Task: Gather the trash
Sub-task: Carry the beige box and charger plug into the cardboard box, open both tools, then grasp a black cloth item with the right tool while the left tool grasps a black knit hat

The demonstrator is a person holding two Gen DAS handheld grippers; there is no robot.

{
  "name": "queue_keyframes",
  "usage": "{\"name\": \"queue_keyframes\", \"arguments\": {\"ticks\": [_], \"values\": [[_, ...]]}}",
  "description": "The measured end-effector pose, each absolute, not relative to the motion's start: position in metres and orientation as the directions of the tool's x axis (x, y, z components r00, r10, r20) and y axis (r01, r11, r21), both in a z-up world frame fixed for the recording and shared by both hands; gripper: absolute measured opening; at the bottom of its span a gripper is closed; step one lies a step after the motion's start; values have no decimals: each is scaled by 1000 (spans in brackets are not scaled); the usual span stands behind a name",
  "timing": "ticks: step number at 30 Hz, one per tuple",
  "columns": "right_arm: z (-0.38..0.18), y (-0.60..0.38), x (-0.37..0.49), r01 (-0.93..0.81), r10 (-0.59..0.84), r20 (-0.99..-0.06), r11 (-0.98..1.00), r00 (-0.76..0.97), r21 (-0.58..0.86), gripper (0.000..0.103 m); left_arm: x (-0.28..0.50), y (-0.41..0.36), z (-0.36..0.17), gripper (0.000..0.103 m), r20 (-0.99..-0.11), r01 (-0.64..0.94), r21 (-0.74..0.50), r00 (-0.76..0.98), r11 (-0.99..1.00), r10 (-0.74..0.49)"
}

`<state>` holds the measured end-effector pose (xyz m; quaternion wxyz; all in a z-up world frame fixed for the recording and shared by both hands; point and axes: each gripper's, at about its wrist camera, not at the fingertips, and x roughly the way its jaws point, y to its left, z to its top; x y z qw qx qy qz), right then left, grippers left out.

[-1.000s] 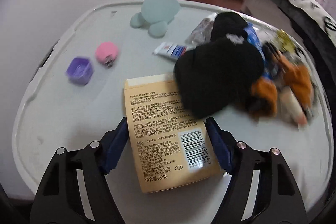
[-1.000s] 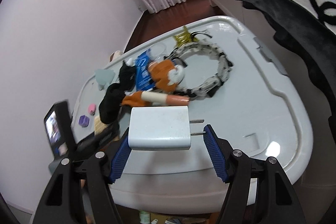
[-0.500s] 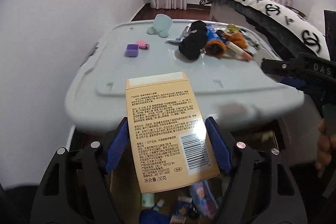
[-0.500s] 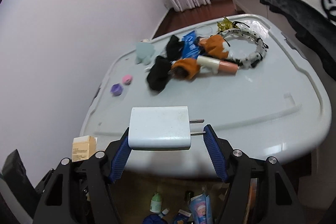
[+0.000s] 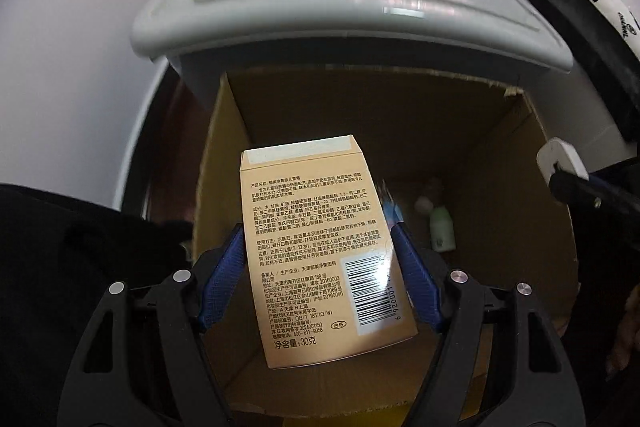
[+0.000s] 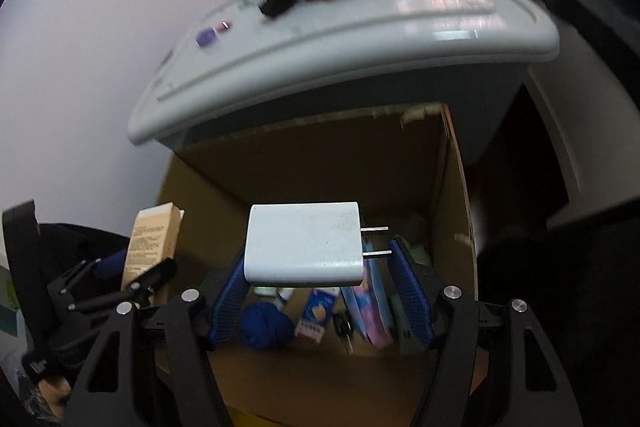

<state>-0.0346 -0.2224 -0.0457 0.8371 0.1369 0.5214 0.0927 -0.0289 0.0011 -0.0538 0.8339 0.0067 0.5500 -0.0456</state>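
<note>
My left hand-held gripper (image 5: 320,275) is clamped on a tan box (image 5: 320,251), labelled in Chinese with "30", above the open carton (image 5: 520,227). My right hand-held gripper (image 6: 318,287) grips a white charger (image 6: 306,245) over the same carton. Dropping step, I judge: next, part the jaws.

A tan printed carton (image 5: 320,247) and a white plug-in charger (image 6: 306,249) hang above the open cardboard box (image 5: 520,195).
</note>
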Motion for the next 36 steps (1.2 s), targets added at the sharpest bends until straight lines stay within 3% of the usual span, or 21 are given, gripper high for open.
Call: {"name": "queue_keyframes", "arguments": {"ticks": [4,8,17,25,34,35,36], "values": [[-55,-226,-37,7,284,-863,949,418,316,67,-28,1,-62,72,-932,80,-29,358,996,-56],[-60,-229,-36,32,273,-872,949,407,312,78,-25,-2,-72,77,-950,75,12,313,997,-12],[-33,-235,-4,0,340,-836,926,431,377,78,-16,-4,-71,81,-955,89,-7,293,996,-33],[33,-200,145,-153,285,-769,958,572,242,83,33,4,-37,81,-928,47,-116,351,992,-125],[2,-125,304,-193,178,-816,978,549,83,83,51,19,-44,81,-922,-38,-127,372,991,-104],[-6,-120,314,-196,158,-831,979,533,61,81,52,21,-45,81,-924,-46,-135,368,990,-109],[-20,-113,321,-203,133,-855,979,501,34,55,52,23,-47,81,-924,-52,-142,365,989,-113]]}}
